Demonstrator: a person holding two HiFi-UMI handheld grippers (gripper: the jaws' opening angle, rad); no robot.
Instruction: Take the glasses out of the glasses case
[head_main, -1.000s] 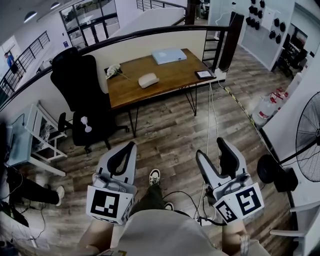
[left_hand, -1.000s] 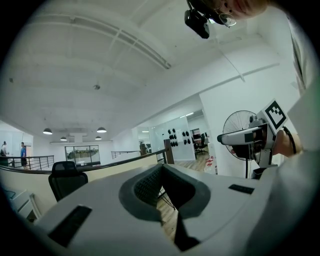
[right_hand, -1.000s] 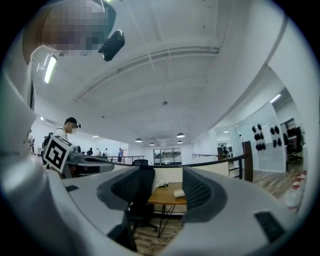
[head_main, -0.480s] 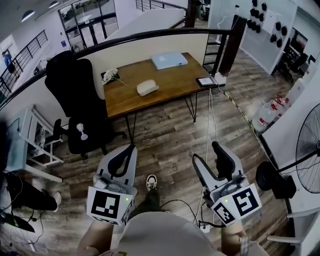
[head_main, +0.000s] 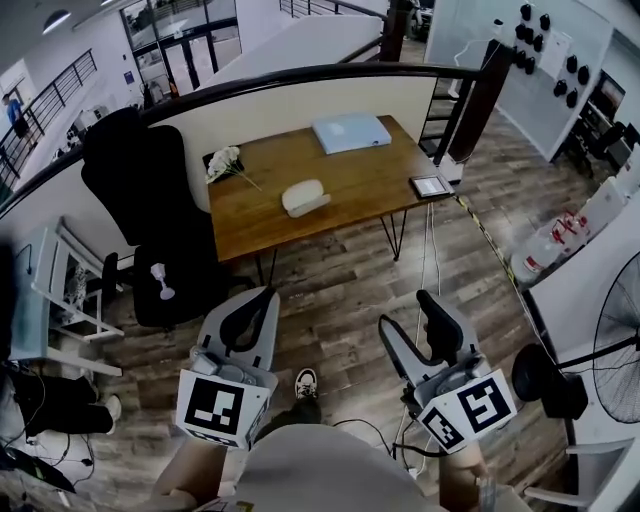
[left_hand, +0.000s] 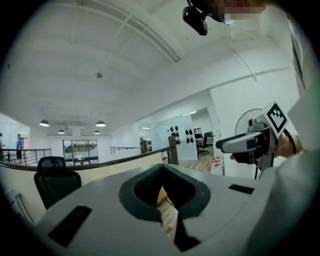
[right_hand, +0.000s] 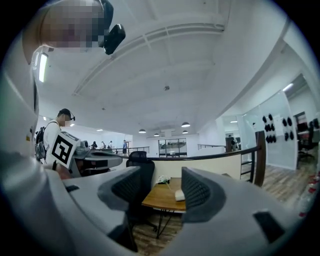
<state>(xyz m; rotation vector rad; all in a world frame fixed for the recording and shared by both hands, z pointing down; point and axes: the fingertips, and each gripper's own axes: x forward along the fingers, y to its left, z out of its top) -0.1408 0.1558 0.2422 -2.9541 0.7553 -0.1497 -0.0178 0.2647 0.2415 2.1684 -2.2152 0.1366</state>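
L tool (head_main: 264, 293) pressed together, empty, over wood floor (head_main: 340, 265) | R tool (head_main: 405, 312) spread, nothing btwn jaws | white glasses case (head_main: 305, 197) lies mid worktop (head_main: 250, 215), well apart from both tools | flowers (head_main: 224, 162) near worktop's far-left corner

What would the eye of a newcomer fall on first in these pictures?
The two hand-held grippers low in the head view: the left gripper with jaws together, the right gripper with jaws apart, both empty. Beyond them, across the wooden floor, stands a wooden desk with a white case near its middle and a black chair beside it.
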